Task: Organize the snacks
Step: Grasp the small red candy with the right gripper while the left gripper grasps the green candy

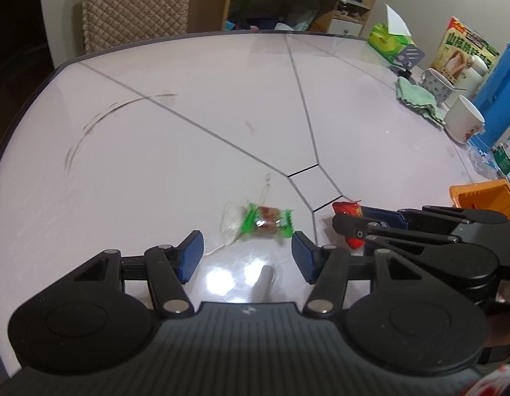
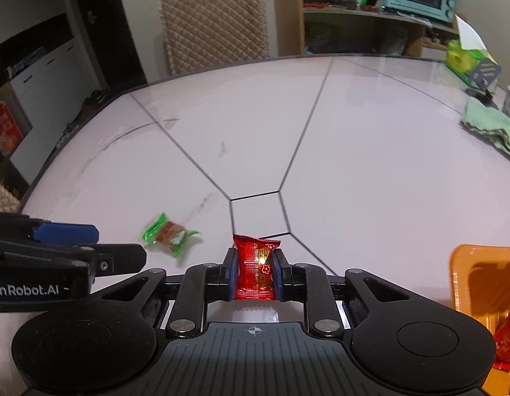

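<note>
Right tongs (image 2: 255,272) pinching small red foil snack packet (image 2: 256,269) mid-body, good. Lift straight, drop into orange plastic basket (image 2: 459,264) on my right. Left tongs (image 1: 246,255) spread, green-wrapped candy (image 1: 267,221) on white tabletop (image 1: 189,125) just ahead; centre before squeezing.

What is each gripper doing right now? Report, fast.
Left gripper: open, empty, green-wrapped snack just ahead on the table.
Right gripper: shut on the red snack packet.

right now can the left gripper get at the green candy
Probably yes: the left gripper is open, the green candy lies on the table just ahead of its fingertips, and nothing sits between them.
</note>
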### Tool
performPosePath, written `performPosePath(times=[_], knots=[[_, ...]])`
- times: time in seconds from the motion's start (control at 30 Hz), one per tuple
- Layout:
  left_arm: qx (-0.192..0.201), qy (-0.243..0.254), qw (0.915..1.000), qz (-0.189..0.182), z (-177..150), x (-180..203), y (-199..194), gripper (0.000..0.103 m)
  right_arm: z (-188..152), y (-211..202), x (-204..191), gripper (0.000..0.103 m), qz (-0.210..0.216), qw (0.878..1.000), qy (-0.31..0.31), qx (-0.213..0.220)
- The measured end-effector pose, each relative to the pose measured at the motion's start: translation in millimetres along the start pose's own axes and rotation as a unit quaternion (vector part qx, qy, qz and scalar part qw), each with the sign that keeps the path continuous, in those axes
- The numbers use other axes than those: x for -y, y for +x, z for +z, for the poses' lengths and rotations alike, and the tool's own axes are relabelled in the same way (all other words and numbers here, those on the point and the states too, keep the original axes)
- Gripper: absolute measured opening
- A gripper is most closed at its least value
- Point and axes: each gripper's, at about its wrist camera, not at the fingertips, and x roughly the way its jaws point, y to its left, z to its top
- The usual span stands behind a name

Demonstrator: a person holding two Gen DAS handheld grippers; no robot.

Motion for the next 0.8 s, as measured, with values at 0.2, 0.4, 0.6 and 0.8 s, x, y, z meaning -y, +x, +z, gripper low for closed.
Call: performPosePath(times=[0.2,0.4,0.6,0.8], knots=[[0.005,0.021,0.9997,-0.008,6,8,13,0.055,3,-9,12,0.022,-0.001,1.000,0.029,0.000],[0.001,0.035,0.9994,-0.007,10,14,29,0.054,4,-14,18,0.022,-0.003,0.999,0.039,0.000],[-0.004,0.046,0.9989,0.000,8,17,38,0.048,2,-16,21,0.022,-0.006,0.999,0.050,-0.002],[0.002,0.058,0.9983,0.004,7,17,36,0.029,0,-18,20,0.022,-0.006,0.999,0.054,-0.003]])
